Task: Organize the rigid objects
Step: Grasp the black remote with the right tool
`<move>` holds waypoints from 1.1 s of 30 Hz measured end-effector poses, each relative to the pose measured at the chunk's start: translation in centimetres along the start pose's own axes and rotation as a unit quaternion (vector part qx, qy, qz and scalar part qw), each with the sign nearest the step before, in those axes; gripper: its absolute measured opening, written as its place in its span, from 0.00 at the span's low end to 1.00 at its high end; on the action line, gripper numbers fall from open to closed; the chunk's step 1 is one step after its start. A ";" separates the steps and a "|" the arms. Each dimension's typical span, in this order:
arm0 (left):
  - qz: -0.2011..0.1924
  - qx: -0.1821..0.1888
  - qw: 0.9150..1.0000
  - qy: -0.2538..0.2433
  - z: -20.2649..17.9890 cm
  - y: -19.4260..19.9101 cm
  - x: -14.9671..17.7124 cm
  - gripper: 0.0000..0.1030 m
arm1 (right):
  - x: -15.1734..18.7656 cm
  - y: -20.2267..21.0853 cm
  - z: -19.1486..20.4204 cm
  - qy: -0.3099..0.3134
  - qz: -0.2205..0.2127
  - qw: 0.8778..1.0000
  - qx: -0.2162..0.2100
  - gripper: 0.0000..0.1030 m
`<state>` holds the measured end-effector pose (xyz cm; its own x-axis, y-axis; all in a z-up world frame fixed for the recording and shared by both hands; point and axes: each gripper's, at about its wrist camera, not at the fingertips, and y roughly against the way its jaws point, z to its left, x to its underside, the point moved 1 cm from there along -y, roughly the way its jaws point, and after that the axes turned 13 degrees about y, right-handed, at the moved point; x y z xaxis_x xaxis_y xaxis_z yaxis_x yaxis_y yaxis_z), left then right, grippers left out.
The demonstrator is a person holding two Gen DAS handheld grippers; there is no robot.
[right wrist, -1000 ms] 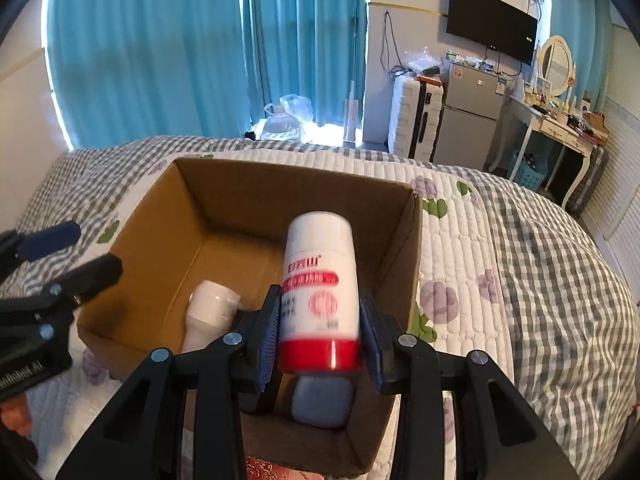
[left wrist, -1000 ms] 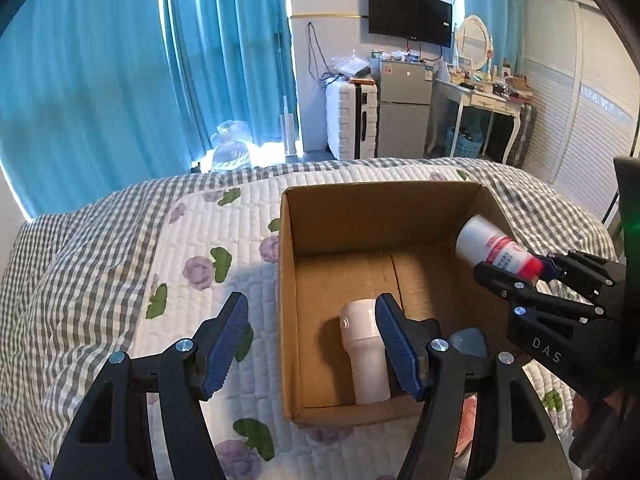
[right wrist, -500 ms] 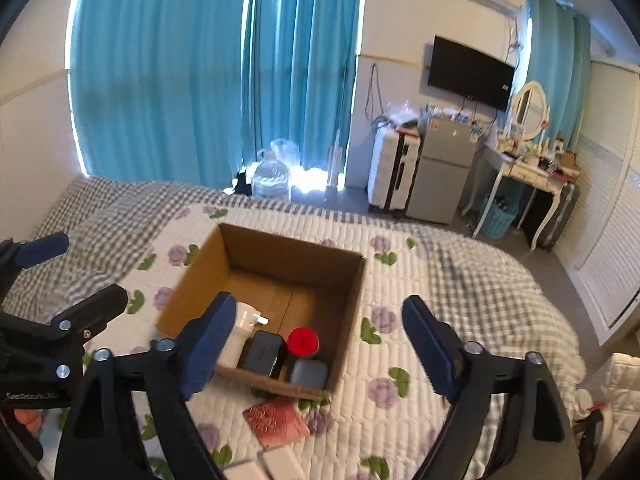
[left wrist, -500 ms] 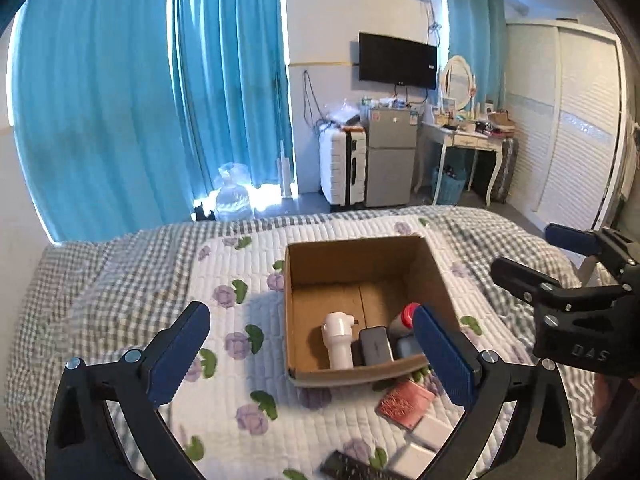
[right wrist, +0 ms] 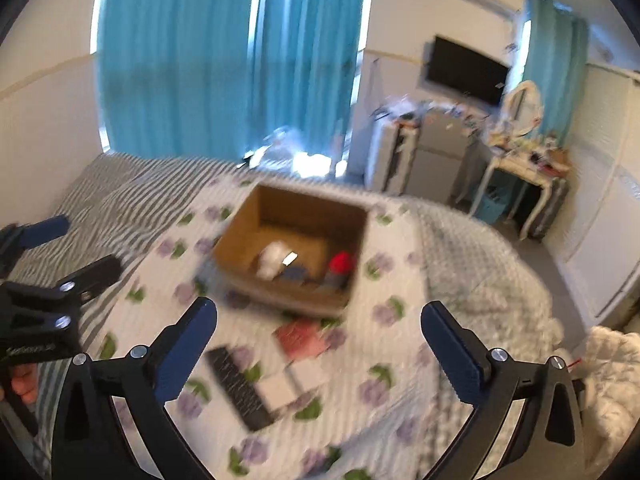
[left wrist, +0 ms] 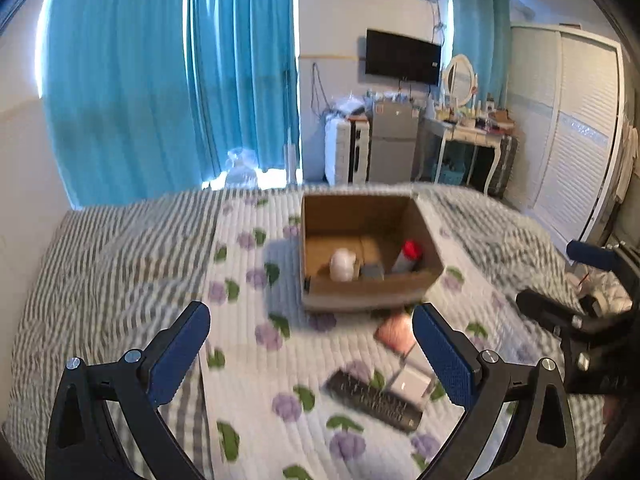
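An open cardboard box point(left wrist: 430, 256) point(right wrist: 236, 236) sits on the floral quilt. Inside it lie a white bottle point(left wrist: 342, 264) point(right wrist: 272, 260), a grey case point(left wrist: 372, 271) and the red-capped bottle point(left wrist: 408, 254) point(right wrist: 340, 264). On the quilt in front of the box lie a pink card point(left wrist: 396, 332) point(right wrist: 302, 338), a black remote point(left wrist: 372, 400) point(right wrist: 240, 386) and a white box point(left wrist: 412, 382) point(right wrist: 280, 388). My left gripper point(left wrist: 310, 354) is open and empty, well back above the quilt. My right gripper point(right wrist: 318, 350) is open and empty, also pulled back.
The bed point(left wrist: 120, 264) has a grey checked cover on the left and right. Blue curtains point(left wrist: 160, 80), a suitcase, small fridge point(left wrist: 392, 148) and dressing table stand beyond. The other gripper shows at each view's edge point(left wrist: 580, 320) point(right wrist: 48, 300).
The right gripper let go of the red-capped bottle, which now lies in the box. Both grippers opened wide and pulled up and back from the box.
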<state>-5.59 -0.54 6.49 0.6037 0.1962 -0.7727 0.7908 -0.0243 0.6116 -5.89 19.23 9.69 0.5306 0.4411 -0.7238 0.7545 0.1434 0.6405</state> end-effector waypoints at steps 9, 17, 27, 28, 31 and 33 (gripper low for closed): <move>0.033 -0.050 0.998 0.022 2.8 -6.5 6.9 1.00 | 8.3 -10.4 8.4 0.050 0.063 0.992 -0.099 0.98; 0.072 -0.067 0.994 0.046 6.0 -10.3 9.3 1.00 | 13.1 -18.8 12.6 0.080 0.144 0.974 -0.153 0.61; 0.082 -0.065 0.994 0.043 6.3 -11.1 9.9 1.00 | 14.0 -20.7 12.0 0.068 0.144 0.975 -0.152 0.37; 0.082 -0.065 0.994 0.042 6.2 -11.0 9.9 1.00 | 14.0 -20.2 11.7 0.062 0.139 0.976 -0.156 0.36; 0.085 -0.069 0.993 0.032 5.6 -10.8 9.9 1.00 | 13.6 -18.1 10.4 0.044 0.117 0.979 -0.159 0.33; 0.088 -0.068 0.993 0.027 5.0 -10.7 9.8 1.00 | 12.8 -16.5 9.3 0.033 0.102 0.981 -0.164 0.31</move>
<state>-7.64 -3.25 -8.47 0.7226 0.2531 -0.6433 0.6498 0.0689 0.7570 -7.96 14.26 -12.47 0.6227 0.5455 -0.5609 0.4650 0.3184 0.8260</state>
